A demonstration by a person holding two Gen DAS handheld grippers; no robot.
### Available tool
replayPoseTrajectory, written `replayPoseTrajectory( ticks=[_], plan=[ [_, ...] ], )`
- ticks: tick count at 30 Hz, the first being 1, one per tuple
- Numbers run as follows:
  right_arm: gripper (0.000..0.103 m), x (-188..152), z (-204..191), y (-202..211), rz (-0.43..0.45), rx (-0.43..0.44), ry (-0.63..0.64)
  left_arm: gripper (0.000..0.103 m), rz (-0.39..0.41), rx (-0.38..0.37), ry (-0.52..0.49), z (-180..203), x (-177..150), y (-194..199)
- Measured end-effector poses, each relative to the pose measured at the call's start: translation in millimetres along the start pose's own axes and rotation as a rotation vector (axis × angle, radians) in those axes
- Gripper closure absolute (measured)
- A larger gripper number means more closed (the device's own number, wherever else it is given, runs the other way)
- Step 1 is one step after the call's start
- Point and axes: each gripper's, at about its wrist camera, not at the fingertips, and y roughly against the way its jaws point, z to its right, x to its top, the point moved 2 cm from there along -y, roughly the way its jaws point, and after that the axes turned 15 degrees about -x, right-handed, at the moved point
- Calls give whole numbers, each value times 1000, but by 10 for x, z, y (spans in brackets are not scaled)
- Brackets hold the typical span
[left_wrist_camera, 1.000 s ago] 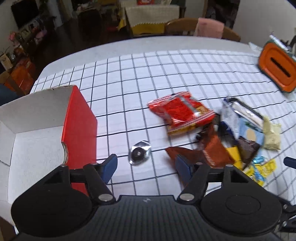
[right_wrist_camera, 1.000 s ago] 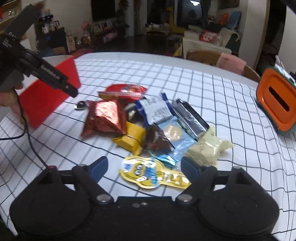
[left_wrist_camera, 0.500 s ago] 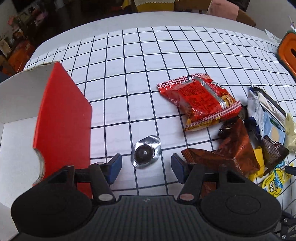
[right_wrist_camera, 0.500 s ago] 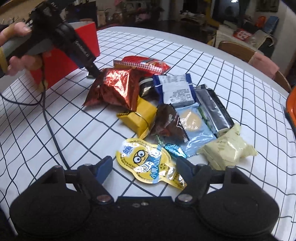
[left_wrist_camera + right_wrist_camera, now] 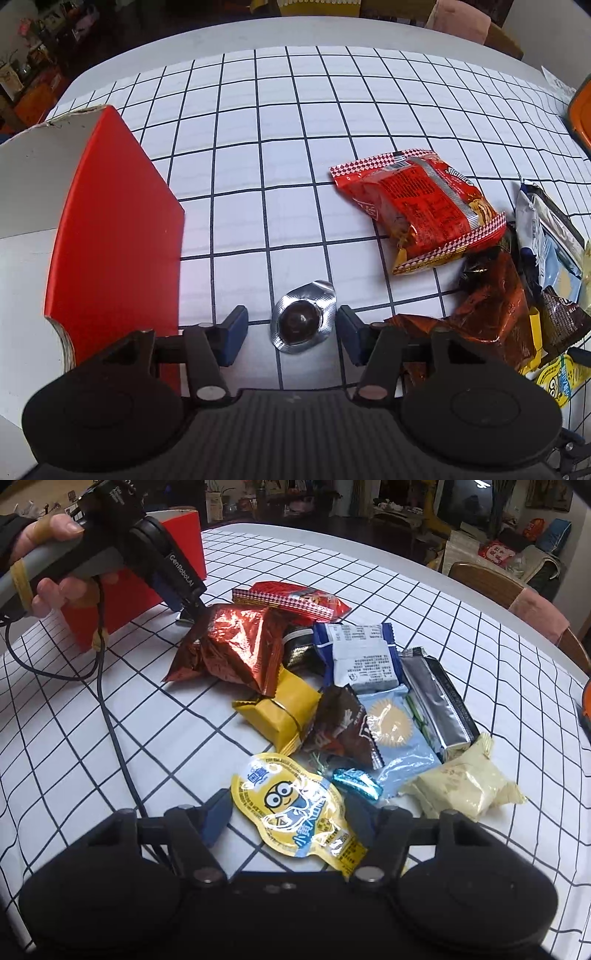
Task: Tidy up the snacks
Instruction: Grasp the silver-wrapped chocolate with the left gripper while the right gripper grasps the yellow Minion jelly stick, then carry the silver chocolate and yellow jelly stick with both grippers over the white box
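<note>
A foil-wrapped chocolate lies on the checked tablecloth, right of the red cardboard box. My left gripper points down over it, jaws closing, with the chocolate between them; the left pad stands clear of the foil. A yellow cartoon pouch lies between the jaws of my right gripper, which are closing too and show no squeeze on it. Behind the pouch is a heap of snacks: a red-brown foil bag, a yellow block, a red packet and a white-and-blue packet.
A hand holds the left gripper in front of the red box, and its cable trails over the cloth. An orange container stands at the far right. Wooden chairs line the table's far edge.
Both grippers have come down towards the table and their jaws have narrowed. The left one now straddles the foil chocolate and the right one the yellow pouch.
</note>
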Motion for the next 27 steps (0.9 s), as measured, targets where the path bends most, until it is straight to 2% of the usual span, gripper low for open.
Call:
replayPoseTrajectory(
  ticks=[2,4,7,16,22,27],
  plan=[
    [39,-17,-7,16,0,-3,-11,60,8,-1,1,-18,-9,15],
    [49,-29,-12,39,1,-8,-20,67,14,0,2,-21,-24,29],
    [52,-38,-6,60,-5,-14,-55,68,19,-1,8,14,-82,88],
    [52,-92,-2,224,2,-17,-166,69,25,9,28,87,-285,177],
    [52,-96,1,413,16,-27,-211,69,37,2,49,175,-561,332],
    [52,-54,14,598,47,-40,-225,69,60,-9,67,263,-830,614]
  ],
)
